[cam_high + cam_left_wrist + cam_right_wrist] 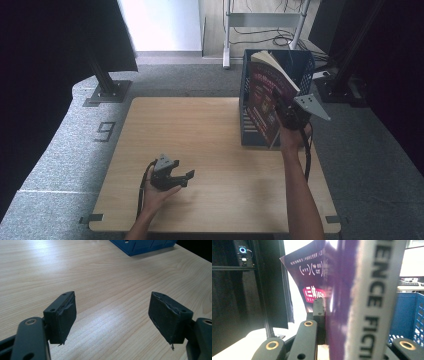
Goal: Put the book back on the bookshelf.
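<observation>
A paperback book [264, 97] with a dark purple-red cover stands upright and tilted in the air against the left front of a blue slotted crate [302, 65]. My right gripper [281, 109] is shut on the book's near edge. In the right gripper view the purple cover and white spine of the book [342, 290] rise between the jaws, with one black finger [319, 315] pressed against the cover. My left gripper [186, 177] lies low over the wooden table [200, 130] near the front left, open, with nothing between its pads [63, 320].
The crate [142, 246] sits at the table's far right corner. Black frame posts stand on the floor at the far left [102, 75] and far right. Cables and a white stand [227, 35] lie behind the table.
</observation>
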`<action>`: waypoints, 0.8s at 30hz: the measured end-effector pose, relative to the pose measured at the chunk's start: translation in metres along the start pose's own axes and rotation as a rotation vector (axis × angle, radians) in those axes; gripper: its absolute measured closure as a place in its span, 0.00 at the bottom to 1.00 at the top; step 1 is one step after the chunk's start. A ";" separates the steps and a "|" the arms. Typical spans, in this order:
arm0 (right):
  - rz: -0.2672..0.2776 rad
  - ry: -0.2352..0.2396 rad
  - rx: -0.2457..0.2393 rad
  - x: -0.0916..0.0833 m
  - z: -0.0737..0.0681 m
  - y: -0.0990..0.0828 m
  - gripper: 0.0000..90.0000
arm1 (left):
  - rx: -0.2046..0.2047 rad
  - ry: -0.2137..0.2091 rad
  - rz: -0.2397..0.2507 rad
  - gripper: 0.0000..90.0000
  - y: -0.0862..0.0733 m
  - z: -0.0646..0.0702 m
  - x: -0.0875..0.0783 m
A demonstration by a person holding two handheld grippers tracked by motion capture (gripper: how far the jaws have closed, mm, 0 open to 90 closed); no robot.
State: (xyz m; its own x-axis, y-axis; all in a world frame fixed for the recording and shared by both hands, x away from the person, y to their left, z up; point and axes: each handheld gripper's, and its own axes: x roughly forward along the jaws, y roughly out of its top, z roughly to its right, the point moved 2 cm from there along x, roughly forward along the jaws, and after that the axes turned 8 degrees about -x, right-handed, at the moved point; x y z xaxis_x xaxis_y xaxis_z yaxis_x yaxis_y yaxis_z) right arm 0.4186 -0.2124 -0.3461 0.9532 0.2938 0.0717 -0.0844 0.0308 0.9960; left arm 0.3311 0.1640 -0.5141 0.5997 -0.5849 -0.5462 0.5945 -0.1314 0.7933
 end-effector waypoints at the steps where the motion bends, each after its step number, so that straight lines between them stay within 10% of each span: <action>1: 0.000 -0.003 -0.001 0.002 0.001 0.000 0.91 | 0.000 0.000 0.000 0.25 0.000 0.000 0.000; 24: -0.013 -0.046 -0.022 0.033 -0.003 -0.005 0.91 | -0.017 -0.014 0.014 0.25 0.002 -0.003 -0.005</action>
State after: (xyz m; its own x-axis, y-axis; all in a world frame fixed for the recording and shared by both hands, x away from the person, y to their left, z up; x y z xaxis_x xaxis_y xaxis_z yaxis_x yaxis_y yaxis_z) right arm 0.4495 -0.2003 -0.3486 0.9665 0.2491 0.0620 -0.0780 0.0551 0.9954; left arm 0.3310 0.1690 -0.5106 0.6004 -0.5981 -0.5309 0.5950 -0.1094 0.7962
